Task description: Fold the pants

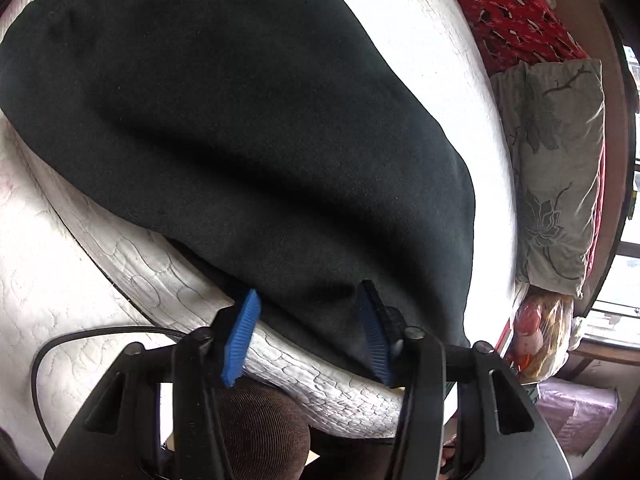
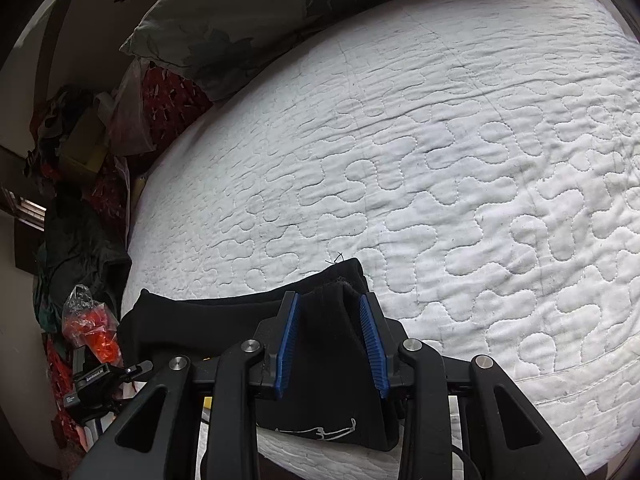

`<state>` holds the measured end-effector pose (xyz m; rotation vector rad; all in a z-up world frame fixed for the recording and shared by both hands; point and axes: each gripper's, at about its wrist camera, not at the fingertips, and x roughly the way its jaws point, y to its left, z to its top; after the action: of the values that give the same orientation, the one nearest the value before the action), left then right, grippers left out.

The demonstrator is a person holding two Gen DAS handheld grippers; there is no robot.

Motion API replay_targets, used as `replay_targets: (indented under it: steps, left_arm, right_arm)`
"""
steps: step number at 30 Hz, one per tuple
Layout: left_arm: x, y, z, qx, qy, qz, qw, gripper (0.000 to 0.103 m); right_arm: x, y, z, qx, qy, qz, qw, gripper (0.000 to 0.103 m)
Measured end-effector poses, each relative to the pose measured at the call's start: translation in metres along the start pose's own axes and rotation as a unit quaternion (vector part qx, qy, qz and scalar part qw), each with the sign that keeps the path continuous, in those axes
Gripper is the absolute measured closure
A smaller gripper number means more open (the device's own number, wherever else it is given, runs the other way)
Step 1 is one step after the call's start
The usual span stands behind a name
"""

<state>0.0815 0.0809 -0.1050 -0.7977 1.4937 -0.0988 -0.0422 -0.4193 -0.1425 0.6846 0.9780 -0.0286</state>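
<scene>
Bed: white quilted mattress (image 2: 460, 168) filled the view.
Far edge: grey floral pillow (image 2: 240, 12).
Right: daylit window (image 1: 624, 280).

Pants (image 1: 240, 120) waistband cut off by frame edge.

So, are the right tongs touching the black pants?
Touching. In the right wrist view, the black pants bunch up between the right tongs, and both blue pads press against the fabric.

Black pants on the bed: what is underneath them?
The black fabric pants lie on a white quilted mattress cover, which shows all around them. Whatever sits directly beneath the cloth is covered. Near the edge, pants fabric sits between the right gripper pads.
</scene>
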Motion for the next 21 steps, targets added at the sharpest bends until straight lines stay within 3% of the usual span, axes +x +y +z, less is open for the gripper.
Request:
replay_targets:
  steps: [4,5,10,15,21]
  left_arm:
    - [-0.003,0.003,0.000,-0.012,0.001,0.008,0.9999,0.097]
    - [-0.003,0.003,0.000,-0.014,0.001,0.011,0.9998,0.100]
    - [-0.014,0.002,-0.007,-0.011,-0.003,0.009,0.9999,0.101]
    - [0.001,0.011,-0.012,-0.010,0.007,0.017,0.9998,0.101]
    - [0.005,0.016,-0.011,-0.023,0.014,0.017,0.9995,0.101]
  right_arm:
    - [-0.002,-0.002,0.002,-0.009,0.000,0.003,1.000,0.070]
    - [-0.002,-0.001,0.002,-0.013,0.001,0.000,1.000,0.073]
    - [-0.001,0.002,0.006,-0.032,-0.004,-0.019,0.999,0.100]
    - [-0.020,0.007,0.018,-0.022,-0.028,0.016,0.999,0.100]
    - [-0.004,-0.007,0.014,-0.013,-0.010,-0.012,1.000,0.100]
